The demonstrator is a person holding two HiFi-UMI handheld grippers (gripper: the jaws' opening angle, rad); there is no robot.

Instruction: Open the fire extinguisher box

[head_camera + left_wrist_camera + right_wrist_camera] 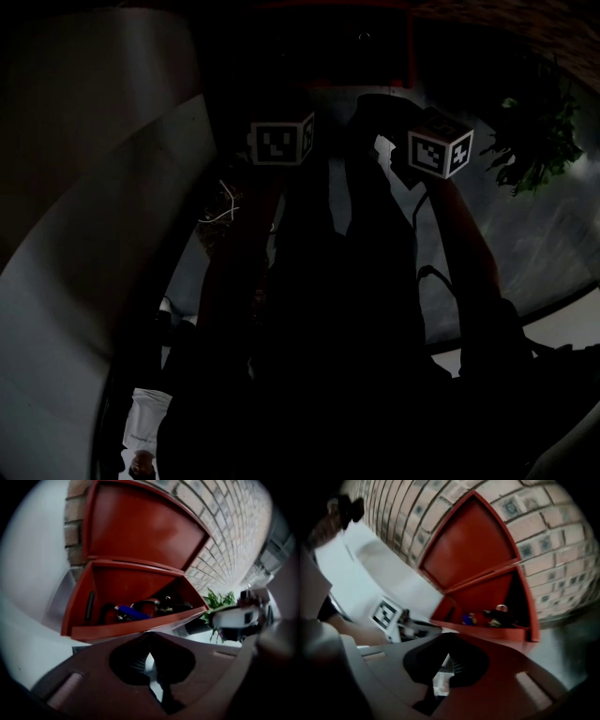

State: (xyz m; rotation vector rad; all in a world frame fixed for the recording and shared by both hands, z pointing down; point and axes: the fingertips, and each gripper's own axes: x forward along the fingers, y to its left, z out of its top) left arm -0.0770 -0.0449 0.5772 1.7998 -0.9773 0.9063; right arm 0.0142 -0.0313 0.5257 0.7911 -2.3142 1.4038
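Observation:
The red fire extinguisher box [126, 585] stands open against the brick wall, its lid [140, 527] swung up. Red extinguishers and a blue part [133, 612] show inside. The right gripper view has the same open box [487, 597] with the lid [471, 545] raised. My left gripper [149, 644] is shut and empty, just short of the box's front edge. My right gripper [448, 644] also looks shut with nothing held, farther back. The head view is very dark; only the two marker cubes [279, 142] [439, 150] and a red box edge [410, 47] show.
A brick wall [553, 550] stands behind the box. A potted green plant [218, 602] [534, 141] is to the right of it. A pale curved wall [94, 234] runs along the left. The other gripper's marker cube [386, 613] sits left of the box.

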